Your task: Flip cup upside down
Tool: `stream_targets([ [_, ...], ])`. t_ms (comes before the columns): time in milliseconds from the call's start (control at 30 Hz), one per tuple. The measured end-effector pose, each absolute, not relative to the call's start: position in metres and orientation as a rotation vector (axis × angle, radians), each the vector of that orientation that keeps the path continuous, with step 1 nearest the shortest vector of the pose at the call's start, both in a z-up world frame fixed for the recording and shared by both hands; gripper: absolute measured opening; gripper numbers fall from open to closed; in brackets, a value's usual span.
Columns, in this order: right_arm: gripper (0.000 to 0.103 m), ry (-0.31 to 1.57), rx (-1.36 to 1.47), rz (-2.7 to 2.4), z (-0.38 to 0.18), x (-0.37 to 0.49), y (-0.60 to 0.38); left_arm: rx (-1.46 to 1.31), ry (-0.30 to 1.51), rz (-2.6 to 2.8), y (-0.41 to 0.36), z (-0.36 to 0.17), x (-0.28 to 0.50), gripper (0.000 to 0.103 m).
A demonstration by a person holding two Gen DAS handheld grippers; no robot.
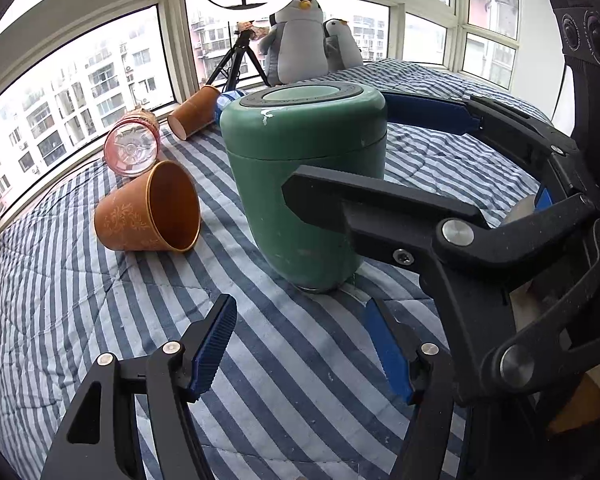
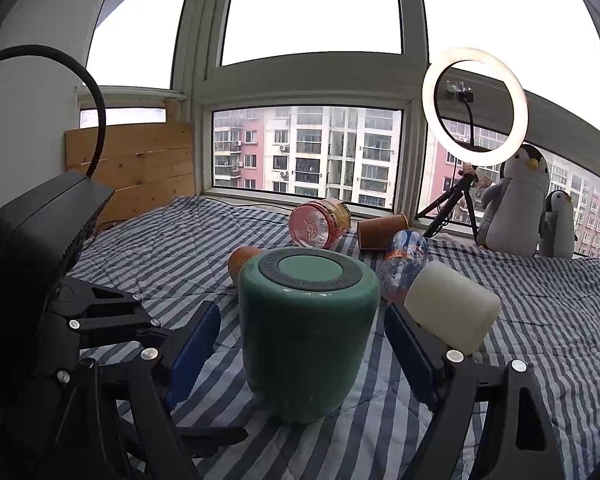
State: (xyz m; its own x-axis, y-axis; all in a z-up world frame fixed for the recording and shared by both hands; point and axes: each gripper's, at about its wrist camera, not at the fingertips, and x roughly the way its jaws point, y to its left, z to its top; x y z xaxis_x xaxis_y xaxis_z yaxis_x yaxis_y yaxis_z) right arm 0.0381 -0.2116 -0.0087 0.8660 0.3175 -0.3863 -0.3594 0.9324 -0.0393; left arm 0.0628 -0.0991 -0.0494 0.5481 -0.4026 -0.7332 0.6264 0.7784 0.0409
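A green cup [image 1: 304,184] stands upside down on the striped bed cover, its dark-ringed base on top; it also shows in the right wrist view [image 2: 306,332]. My right gripper [image 2: 302,344] is open, its blue pads on either side of the cup with gaps between pads and cup; from the left wrist view it reaches in from the right [image 1: 380,152]. My left gripper [image 1: 300,344] is open and empty, low in front of the cup, apart from it.
An orange paper cup [image 1: 148,210] lies on its side left of the green cup, a second one [image 1: 194,116] farther back. A pink clear jar [image 1: 132,146], a plastic bottle [image 2: 404,264] and a white container [image 2: 452,306] lie nearby. Ring light on tripod [image 2: 474,106] and plush penguins [image 2: 518,200] stand by the window.
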Motion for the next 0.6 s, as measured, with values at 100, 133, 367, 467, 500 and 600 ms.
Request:
stream_targets([
  [100,0.085,0.38,-0.097,0.35,-0.007,0.037,-0.217,0.308,0.775,-0.616,-0.098,-0.049,0.065,0.071],
  [133,0.086,0.381,-0.096,0.353,-0.007,0.036,-0.218,0.307,0.771,-0.618,-0.098,-0.049,0.065,0.071],
  [367,0.09,0.331,-0.081,0.347,-0.002,0.012,-0.234,0.259,0.733,-0.605,-0.087,-0.049,0.05,0.075],
  [467,0.092,0.293,-0.066,0.324,0.002,0.001,-0.243,0.224,0.676,-0.572,-0.079,-0.045,0.042,0.079],
  [500,0.092,0.29,-0.056,0.318,0.003,0.0,-0.246,0.212,0.657,-0.565,-0.077,-0.042,0.04,0.08],
  [600,0.092,0.282,-0.048,0.282,0.003,-0.003,-0.252,0.191,0.581,-0.511,-0.072,-0.035,0.032,0.085],
])
